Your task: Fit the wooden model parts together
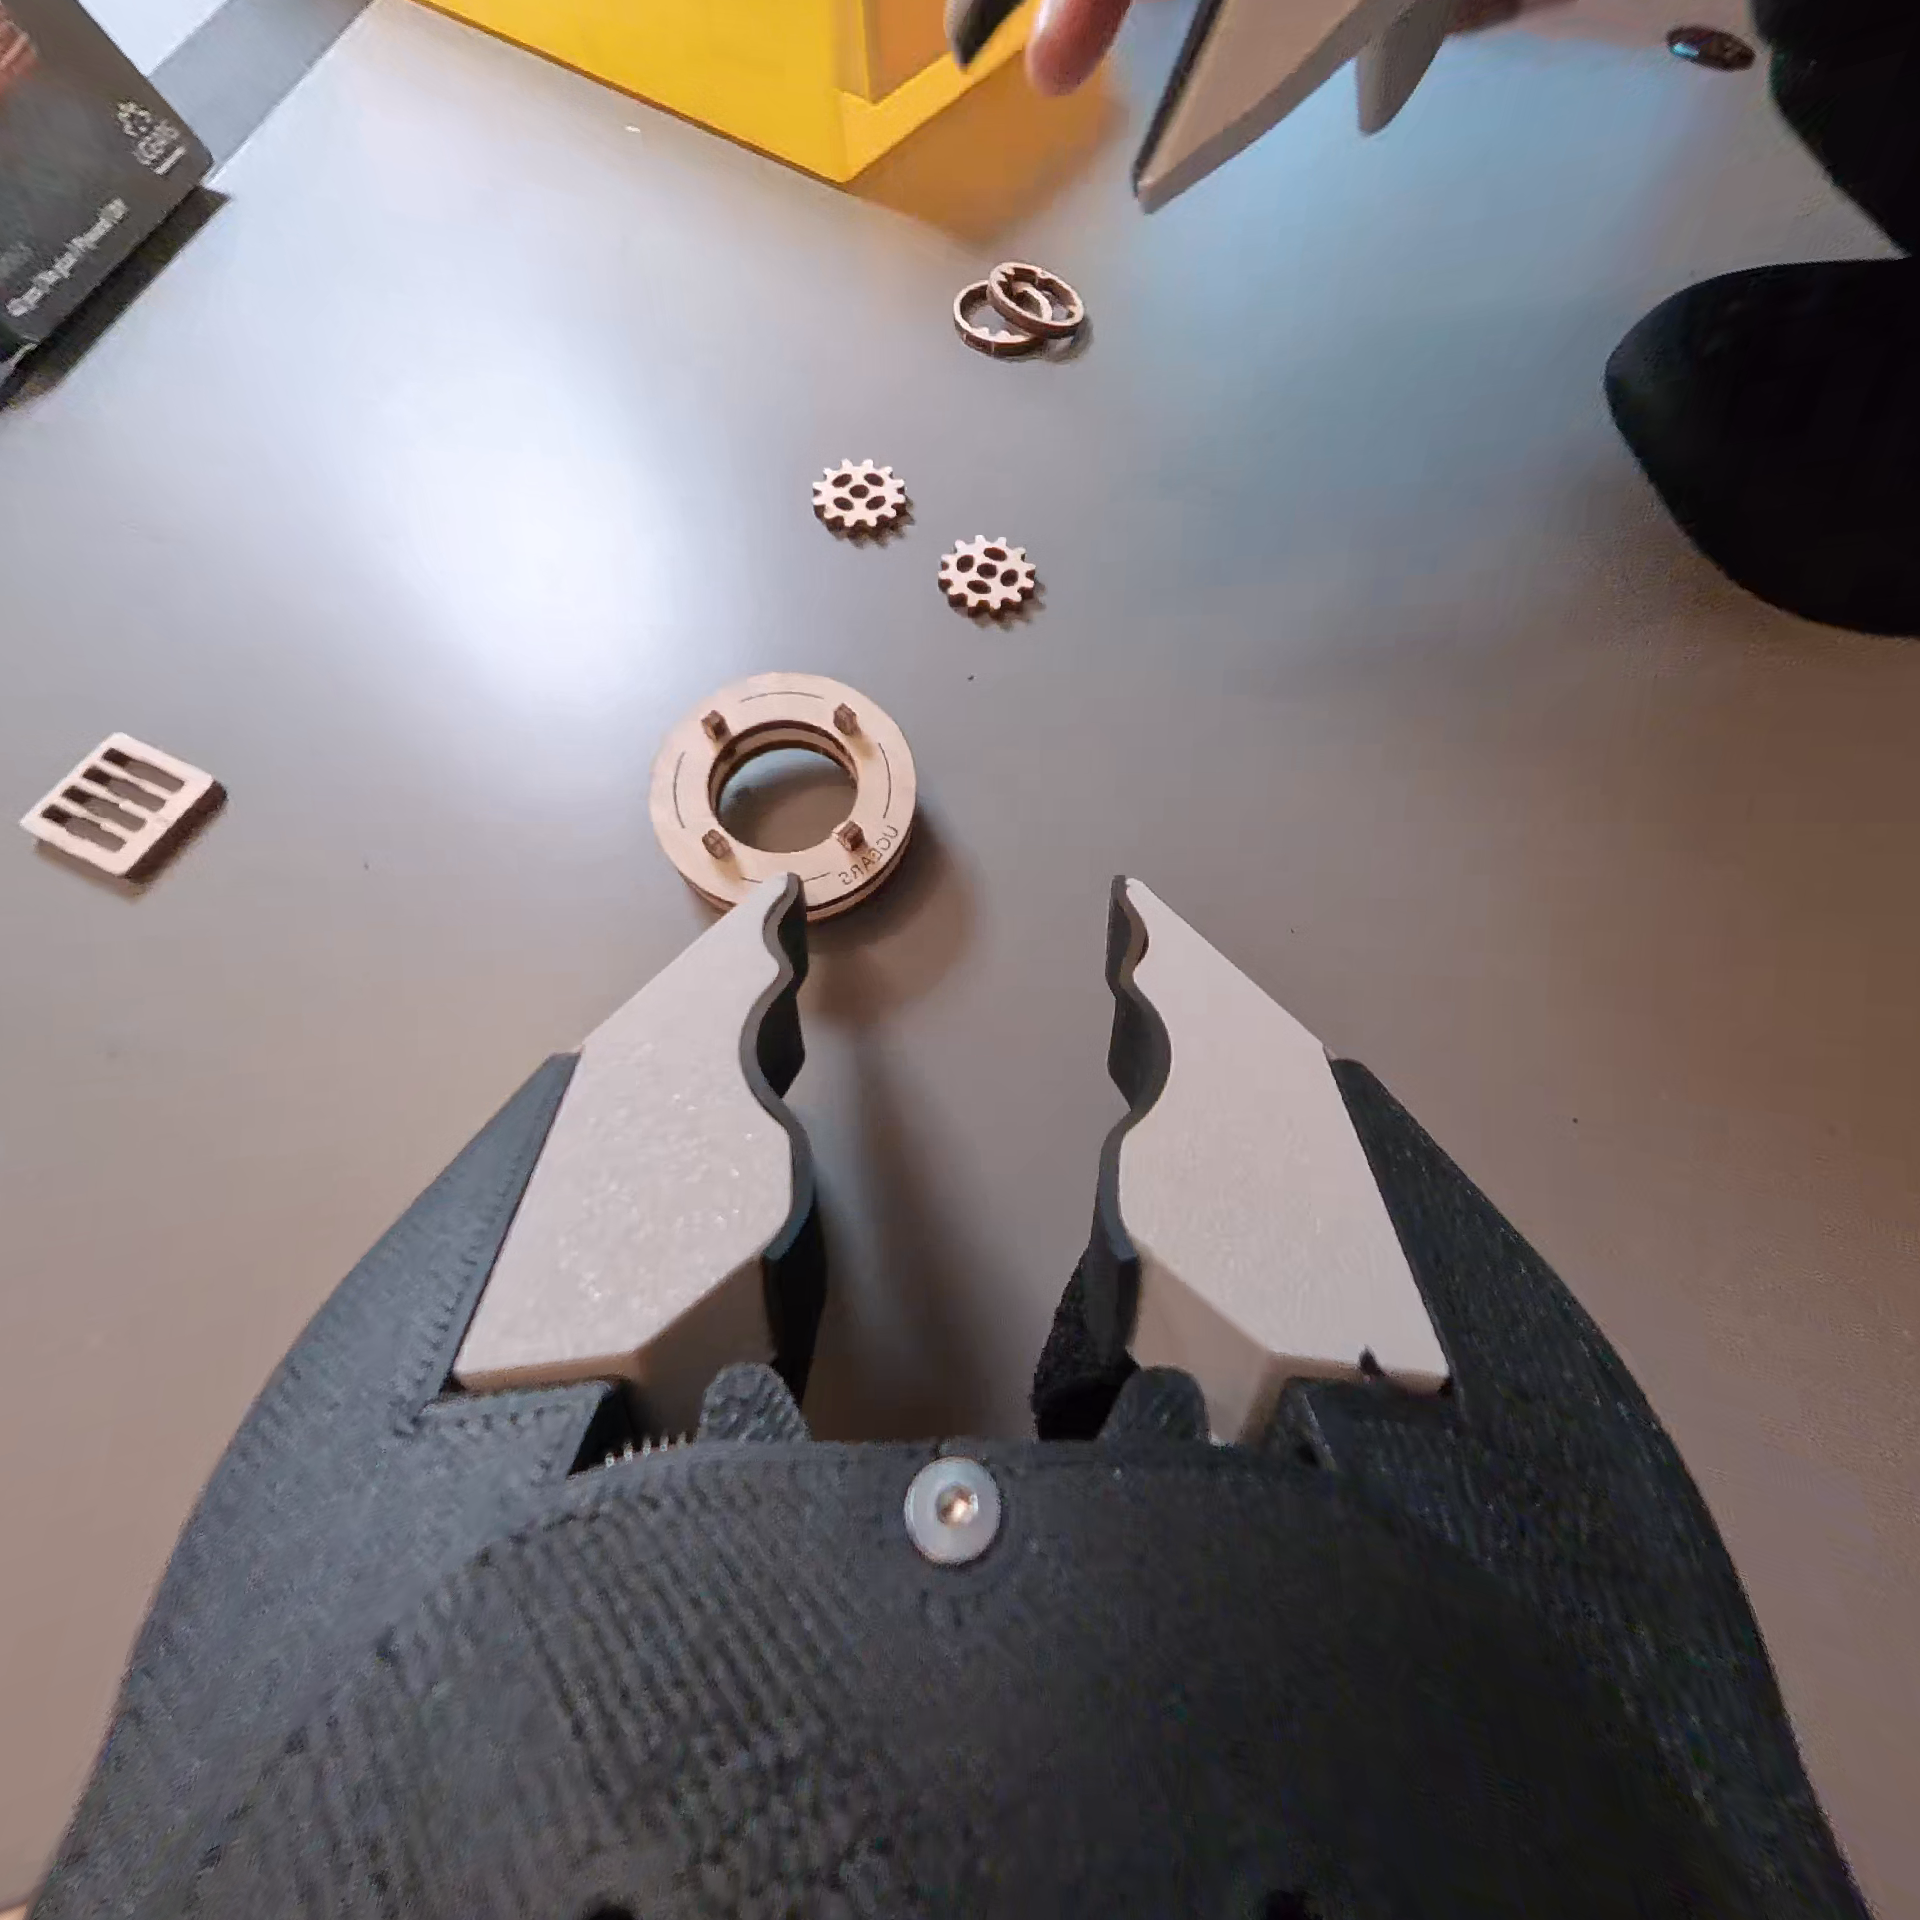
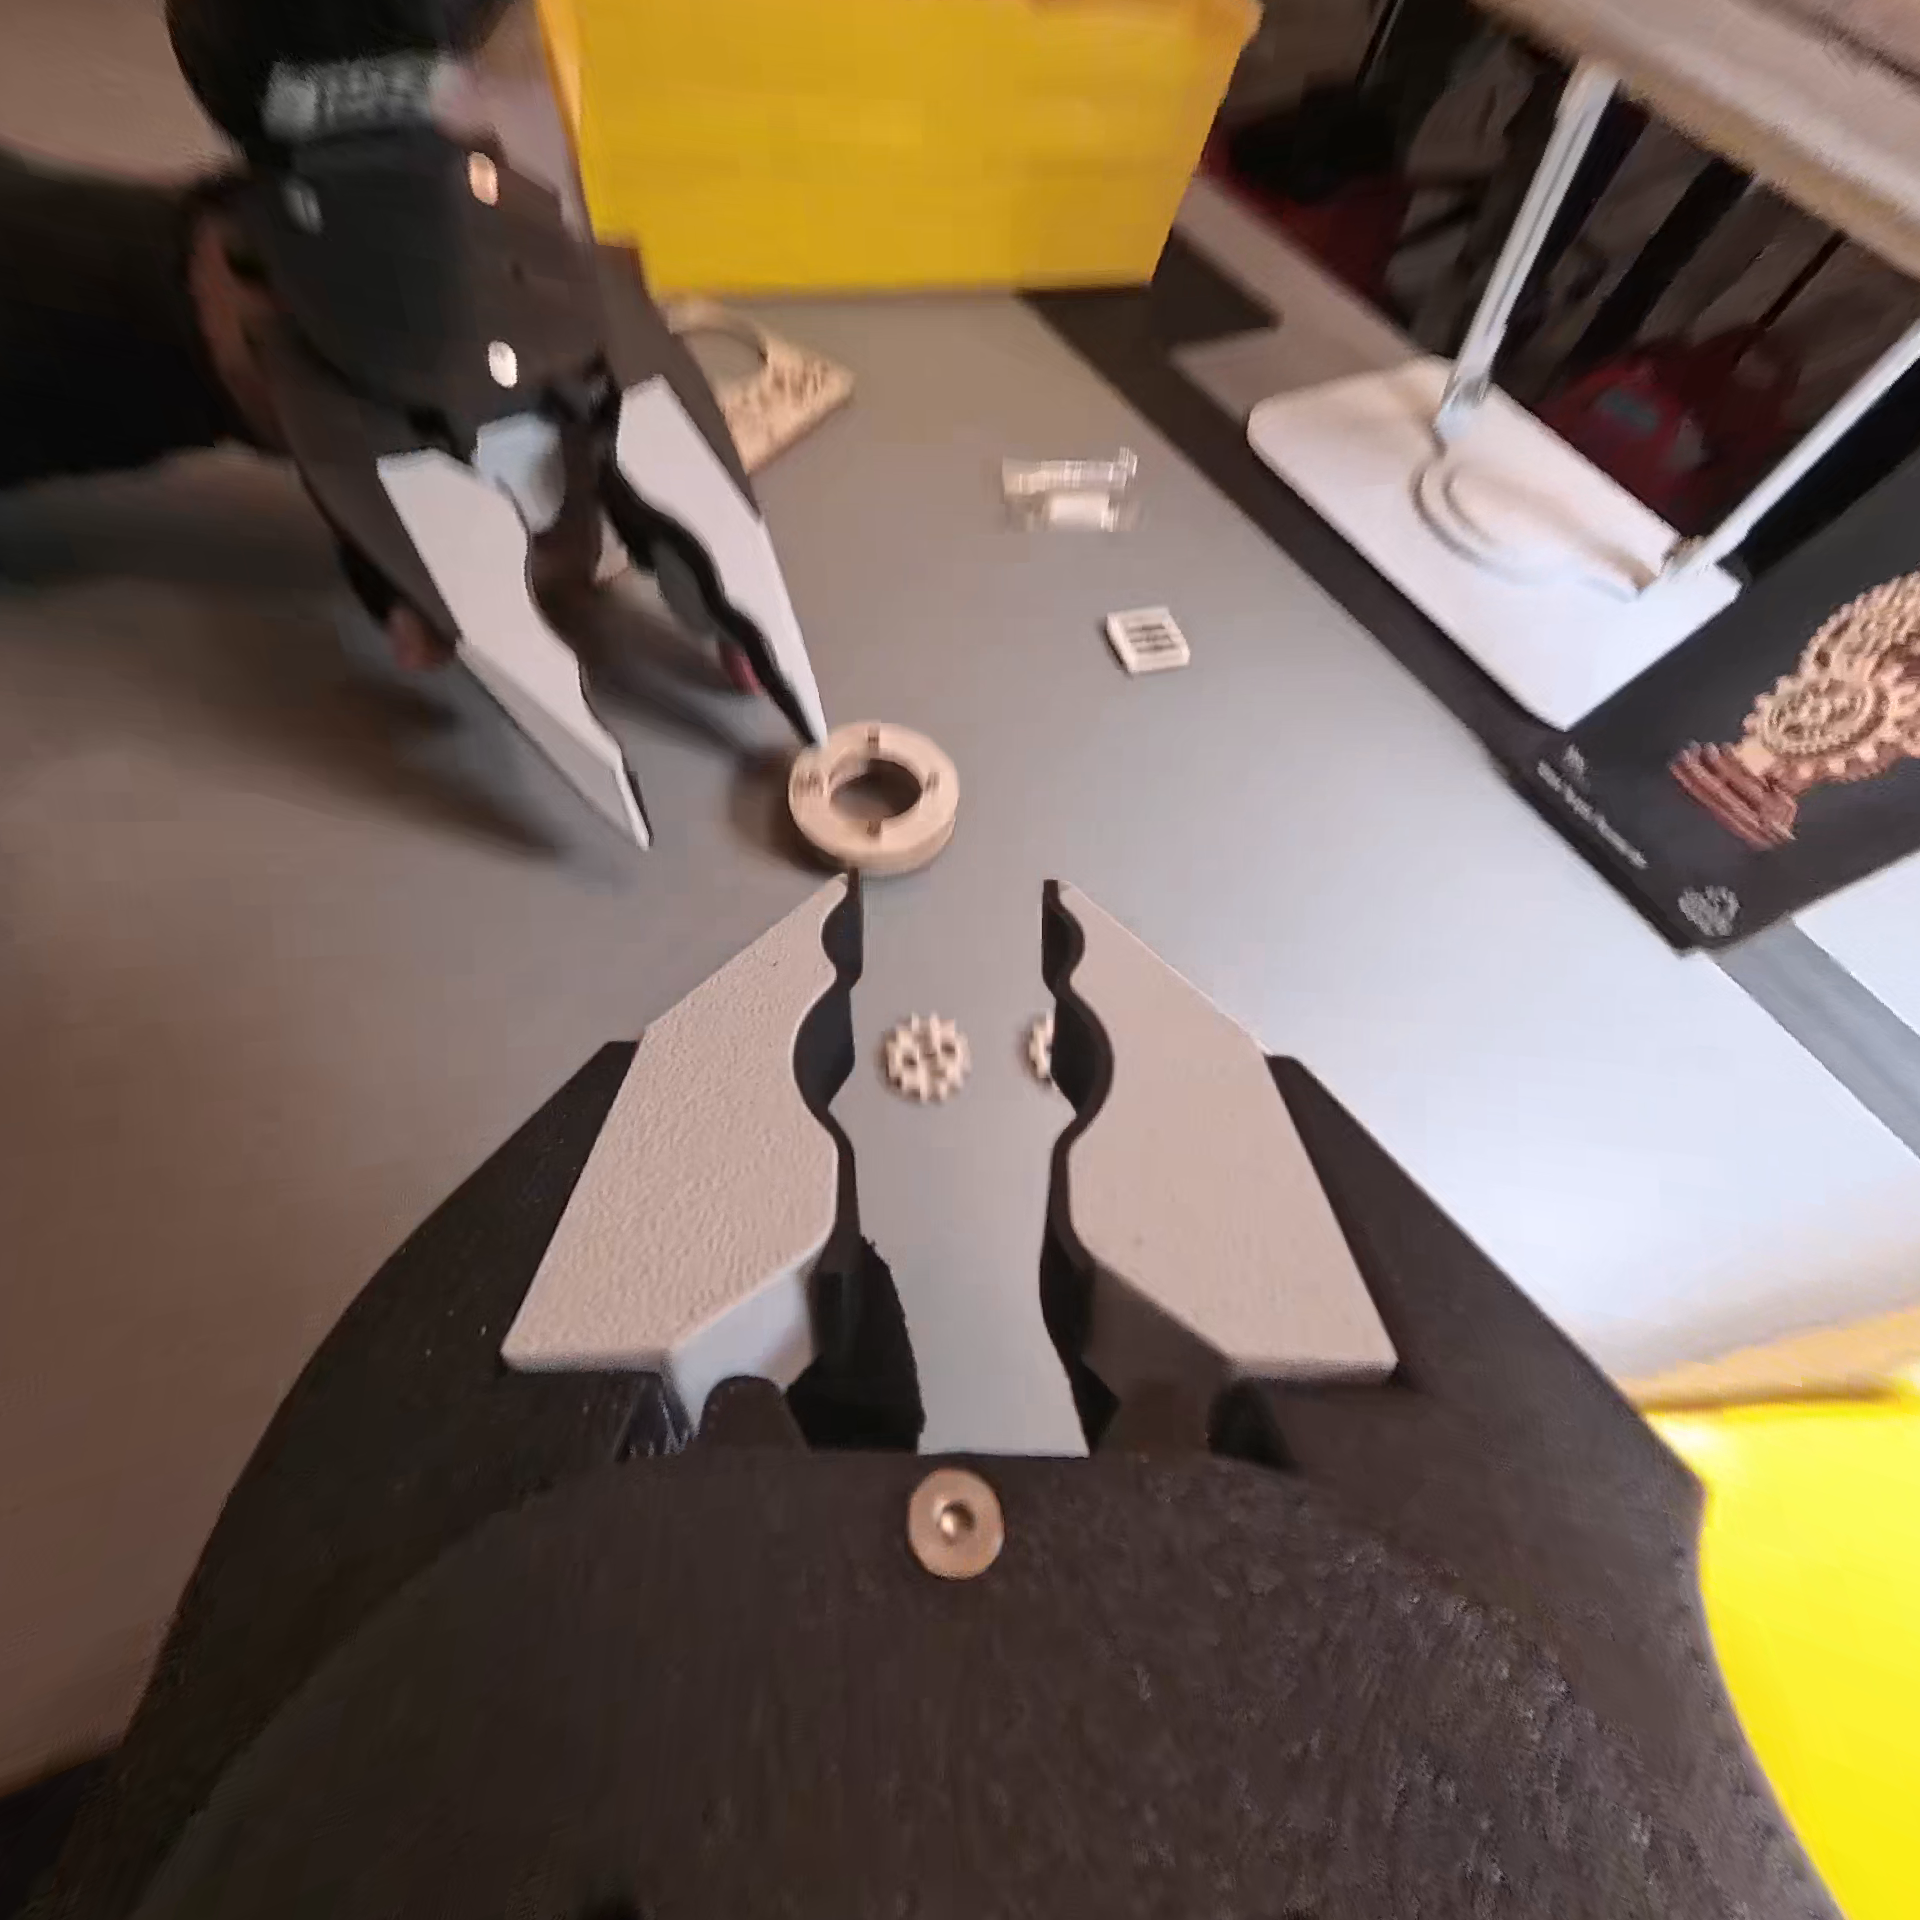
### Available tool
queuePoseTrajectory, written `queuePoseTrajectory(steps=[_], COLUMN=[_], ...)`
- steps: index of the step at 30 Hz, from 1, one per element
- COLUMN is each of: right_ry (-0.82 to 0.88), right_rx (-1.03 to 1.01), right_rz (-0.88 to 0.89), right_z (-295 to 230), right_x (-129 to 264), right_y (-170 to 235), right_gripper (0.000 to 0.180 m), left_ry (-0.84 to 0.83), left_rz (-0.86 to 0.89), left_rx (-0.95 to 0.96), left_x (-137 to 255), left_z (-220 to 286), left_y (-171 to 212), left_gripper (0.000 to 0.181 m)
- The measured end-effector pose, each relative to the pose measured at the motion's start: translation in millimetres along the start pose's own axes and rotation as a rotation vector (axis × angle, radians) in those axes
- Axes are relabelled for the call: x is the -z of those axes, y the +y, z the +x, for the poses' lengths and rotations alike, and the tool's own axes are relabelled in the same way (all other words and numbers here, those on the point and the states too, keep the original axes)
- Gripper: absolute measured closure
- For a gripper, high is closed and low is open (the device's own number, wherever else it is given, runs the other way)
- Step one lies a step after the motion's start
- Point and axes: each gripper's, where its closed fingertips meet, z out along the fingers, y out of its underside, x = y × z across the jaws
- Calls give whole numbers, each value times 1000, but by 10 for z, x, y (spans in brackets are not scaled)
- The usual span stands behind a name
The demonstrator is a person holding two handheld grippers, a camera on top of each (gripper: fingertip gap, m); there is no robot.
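Observation:
A round wooden ring assembly point(image 1: 784, 795) with small pegs lies flat on the grey table point(image 1: 416, 520). My left gripper point(image 1: 956, 899) is open and empty, its left fingertip at the ring's near edge. Two small wooden gears point(image 1: 860, 499) point(image 1: 987, 577) lie beyond the ring, and thin wooden rings point(image 1: 1020, 310) lie farther off. In the right wrist view the ring assembly point(image 2: 873, 810) lies ahead of my open, empty right gripper point(image 2: 951, 894), with a gear point(image 2: 925, 1055) below between its fingers and a second gear point(image 2: 1039, 1044) half hidden. The left gripper point(image 2: 727, 800) shows there beside the ring.
A slotted wooden plate point(image 1: 123, 821) lies at the left. A yellow box point(image 1: 790, 73) stands at the back, a dark printed box point(image 1: 73, 177) at the far left. In the right wrist view a white lamp base point(image 2: 1455, 520), clear plastic piece point(image 2: 1070, 488) and patterned wooden sheet point(image 2: 779, 400) sit behind. The gap from one gripper's tips to the other's is roughly 12 cm. My left tips are roughly 15 cm from the slotted wooden plate point(image 1: 123, 821). It is also in sight in the right wrist view point(image 2: 1134, 635).

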Motion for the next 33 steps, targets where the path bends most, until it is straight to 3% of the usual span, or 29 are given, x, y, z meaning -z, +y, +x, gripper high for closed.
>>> queuePoseTrajectory(steps=[4, 9, 12, 17, 33], right_ry=[-38, -56, -43, -65, -135], right_rx=[-21, -67, -47, -31, 26], right_rz=[-140, -257, -270, -335, -377], right_z=[1, -81, -82, -67, -185], right_x=[151, -18, -145, -314, -416], right_y=[386, 771, 759, 760, 781], right_gripper=[154, 150, 149, 148, 158], left_ry=[-52, -62, -34, -48, -102], left_rz=[-44, -58, -88, -113, -92], left_rx=[-60, -85, -109, -150, -76], left_x=[-79, -160, -260, -299, 22], left_z=[-170, -380, -391, -347, -7], left_y=[-55, -192, -195, -143, 58], left_gripper=[123, 117, 115, 127, 120])
